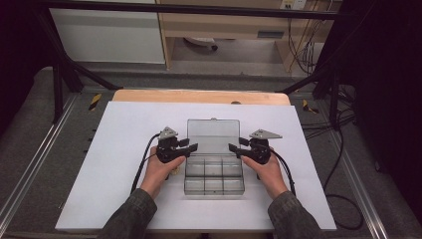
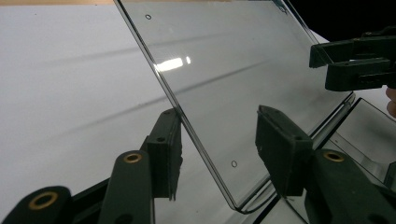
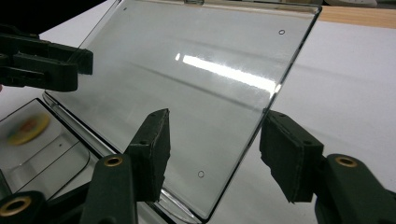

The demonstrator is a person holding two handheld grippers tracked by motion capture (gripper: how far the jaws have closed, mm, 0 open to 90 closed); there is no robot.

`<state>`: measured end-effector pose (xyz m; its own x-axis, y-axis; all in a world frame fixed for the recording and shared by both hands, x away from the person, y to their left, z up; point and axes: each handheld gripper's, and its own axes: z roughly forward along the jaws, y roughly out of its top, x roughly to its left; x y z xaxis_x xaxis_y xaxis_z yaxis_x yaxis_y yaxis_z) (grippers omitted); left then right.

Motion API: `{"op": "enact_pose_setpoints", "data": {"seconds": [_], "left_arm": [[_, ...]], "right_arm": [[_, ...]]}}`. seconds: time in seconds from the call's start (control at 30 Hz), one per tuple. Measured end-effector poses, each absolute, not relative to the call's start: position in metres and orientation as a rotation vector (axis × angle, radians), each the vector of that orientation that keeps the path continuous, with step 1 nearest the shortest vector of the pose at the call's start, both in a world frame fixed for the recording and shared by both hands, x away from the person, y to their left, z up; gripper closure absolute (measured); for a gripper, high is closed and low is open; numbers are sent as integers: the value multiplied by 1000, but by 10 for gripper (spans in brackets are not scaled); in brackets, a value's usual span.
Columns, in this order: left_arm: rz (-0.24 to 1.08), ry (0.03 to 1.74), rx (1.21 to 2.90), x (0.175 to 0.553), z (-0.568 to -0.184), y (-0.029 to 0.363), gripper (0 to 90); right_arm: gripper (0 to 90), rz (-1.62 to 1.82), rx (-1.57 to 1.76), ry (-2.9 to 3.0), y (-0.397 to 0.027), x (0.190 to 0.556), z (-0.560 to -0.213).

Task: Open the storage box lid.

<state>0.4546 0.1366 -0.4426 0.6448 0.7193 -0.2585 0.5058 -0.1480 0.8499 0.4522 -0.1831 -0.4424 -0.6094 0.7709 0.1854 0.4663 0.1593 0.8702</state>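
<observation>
The clear box (image 1: 214,172) is showing a see-through lid (image 1: 213,134); the white sheet (image 1: 119,149) is lying over tan wood (image 1: 199,96). The black left gripper (image 1: 191,148) and right gripper (image 1: 235,148) are showing brass rivets.

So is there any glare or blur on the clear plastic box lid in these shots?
Left gripper view: a small bright ceiling-light reflection on the clear plastic lid. Right gripper view: a longer glare streak across it, and a yellow round thing in a compartment is blurred. High view: the lid looks even grey, without glare.
</observation>
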Motion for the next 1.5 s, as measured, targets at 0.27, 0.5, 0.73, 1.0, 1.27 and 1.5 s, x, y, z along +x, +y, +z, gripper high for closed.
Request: {"op": "enact_pose_setpoints", "data": {"seconds": [0.27, 0.5, 0.73, 1.0, 1.27, 1.5], "left_arm": [[239, 993, 1807, 455, -444, 136, 496], [225, 999, 1810, 455, -444, 136, 483], [215, 1001, 1819, 454, -445, 135, 462], [204, 1004, 1827, 454, -445, 135, 449], [184, 1017, 1827, 455, -447, 134, 410], [218, 1030, 1815, 454, -443, 138, 295]], "right_arm": [[426, 1438, 1203, 2142, -183, 453, -444], [417, 1438, 1215, 2142, -183, 454, -444], [409, 1443, 1231, 2150, -183, 454, -445], [406, 1451, 1249, 2158, -184, 454, -446], [373, 1443, 1277, 2166, -183, 454, -447], [268, 1423, 1299, 2143, -185, 452, -442]]}}
